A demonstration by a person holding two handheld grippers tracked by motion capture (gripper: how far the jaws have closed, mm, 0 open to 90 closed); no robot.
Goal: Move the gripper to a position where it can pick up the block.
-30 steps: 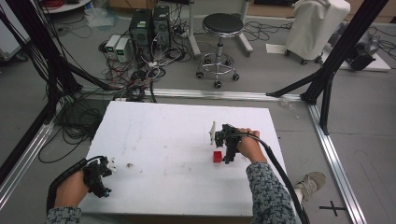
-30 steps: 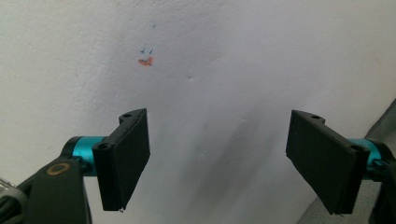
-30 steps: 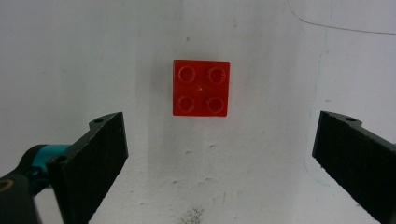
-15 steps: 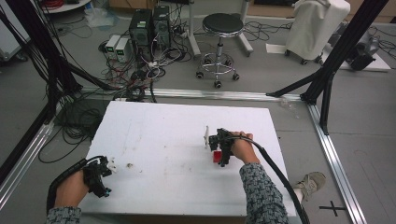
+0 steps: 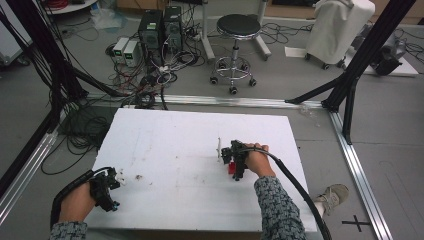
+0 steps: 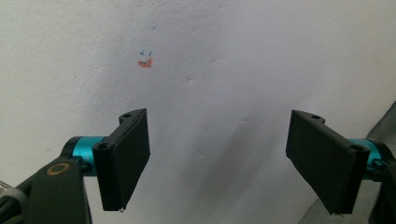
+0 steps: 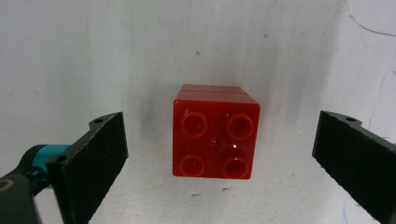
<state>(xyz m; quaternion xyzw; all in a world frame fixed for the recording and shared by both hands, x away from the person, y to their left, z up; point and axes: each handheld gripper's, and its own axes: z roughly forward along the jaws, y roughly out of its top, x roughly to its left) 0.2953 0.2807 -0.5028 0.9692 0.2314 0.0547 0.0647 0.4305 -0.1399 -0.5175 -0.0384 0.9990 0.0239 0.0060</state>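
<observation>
Looking down your right gripper [image 7: 219, 154], you've got the red block [image 7: 215, 135] sitting dead centre between the jaws, studs facing up at the camera, four of them in a square. It's basically a cube with a seam across it near the far edge, so no real long axis to speak of; its sides run square to the jaw faces. Both jaws are spread wide with clear gaps either side of the block, touching nothing.

From the high view the block [image 5: 231, 168] sits right under your right gripper [image 5: 236, 161], on the right half of the white table [image 5: 165, 145], well in from every edge, so you've got open surface all around it. A thin pale upright thing [image 5: 219, 148] stands just beyond the gripper; can't tell what it is.

Your right hand [image 5: 256, 161] reaches in over the table with the gripper pointed down. Your left hand [image 5: 80, 200] is parked at the near left corner, well apart from the block. The left gripper [image 6: 217, 163] is released too, jaws wide over bare table with a small orange smudge [image 6: 145, 63] ahead of them.
</observation>
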